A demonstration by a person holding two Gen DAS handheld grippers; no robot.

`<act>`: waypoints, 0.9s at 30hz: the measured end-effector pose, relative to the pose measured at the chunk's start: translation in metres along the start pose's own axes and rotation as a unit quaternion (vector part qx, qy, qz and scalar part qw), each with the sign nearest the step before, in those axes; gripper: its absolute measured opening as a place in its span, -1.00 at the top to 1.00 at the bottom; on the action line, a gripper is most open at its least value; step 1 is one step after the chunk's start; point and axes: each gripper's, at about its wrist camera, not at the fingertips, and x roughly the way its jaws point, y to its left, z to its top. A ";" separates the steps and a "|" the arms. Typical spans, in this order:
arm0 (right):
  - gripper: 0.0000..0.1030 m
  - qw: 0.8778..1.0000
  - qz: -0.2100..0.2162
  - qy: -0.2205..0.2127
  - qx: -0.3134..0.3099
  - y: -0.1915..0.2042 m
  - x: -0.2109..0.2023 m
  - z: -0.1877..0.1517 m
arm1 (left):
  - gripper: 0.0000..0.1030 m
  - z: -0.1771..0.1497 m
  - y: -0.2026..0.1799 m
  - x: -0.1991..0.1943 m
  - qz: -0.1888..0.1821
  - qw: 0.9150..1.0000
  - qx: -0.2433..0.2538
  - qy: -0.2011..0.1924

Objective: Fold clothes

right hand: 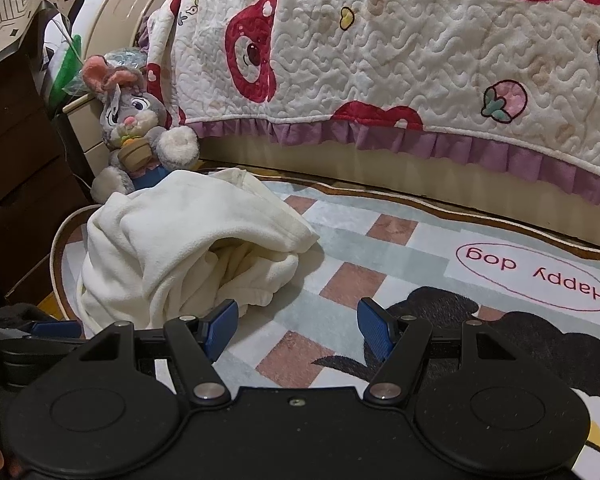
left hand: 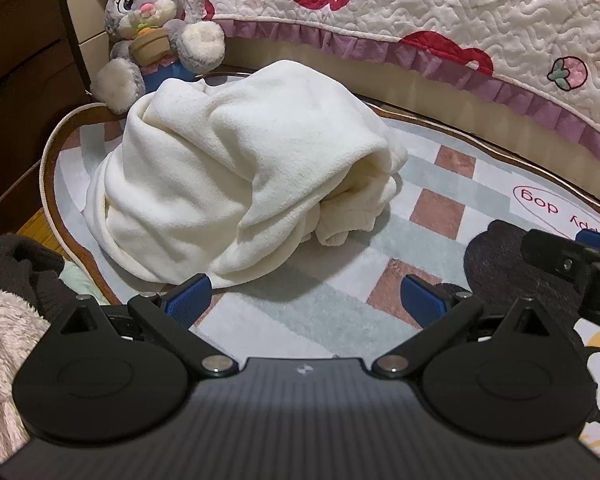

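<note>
We cannot see how the cream-white fleece garment (left hand: 236,176) is built: it lies bunched in a soft heap, its outer layer draped over an inner roll whose ribbed cuff-like end (left hand: 348,220) peeks out on the right side, and its far edge is hidden behind its own bulk. The grey plush rabbit holding a small pot (left hand: 152,32) sits behind the heap, its lower body partly covered by the fleece in the right wrist view. At the lower left of the left wrist view a dark knitted fabric (left hand: 24,264) and a pale pink fluffy fabric (left hand: 4,340) are cut off by the frame, and we cannot tell what they belong to.

The heap rests on the checked pastel rug with a brown and cream border (left hand: 440,208), near its left rounded edge. To the right of the garment the rug lies bare up to the "Happy dog" lettering (right hand: 536,276). The quilted white bedspread with red bear prints and a purple frill (right hand: 420,60) hangs along the far side.

Our left gripper (left hand: 306,300) is spread wide and holds nothing, with the near hem of the fleece just beside its left pad. Our right gripper (right hand: 300,326) is likewise spread and empty, with the heap just ahead of its left finger.
</note>
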 end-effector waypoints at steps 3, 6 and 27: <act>-0.38 1.000 0.003 0.004 0.004 -0.001 0.002 -0.001 | -0.99 0.000 0.000 0.000 0.001 1.000 0.001 0.001; -0.38 1.000 0.004 0.009 0.006 -0.001 0.004 -0.002 | -0.99 0.000 0.001 0.001 0.001 1.000 0.000 0.003; -0.47 0.997 -0.018 -0.067 -0.023 0.005 0.005 -0.015 | -0.98 0.002 0.002 -0.006 0.005 0.999 0.009 -0.038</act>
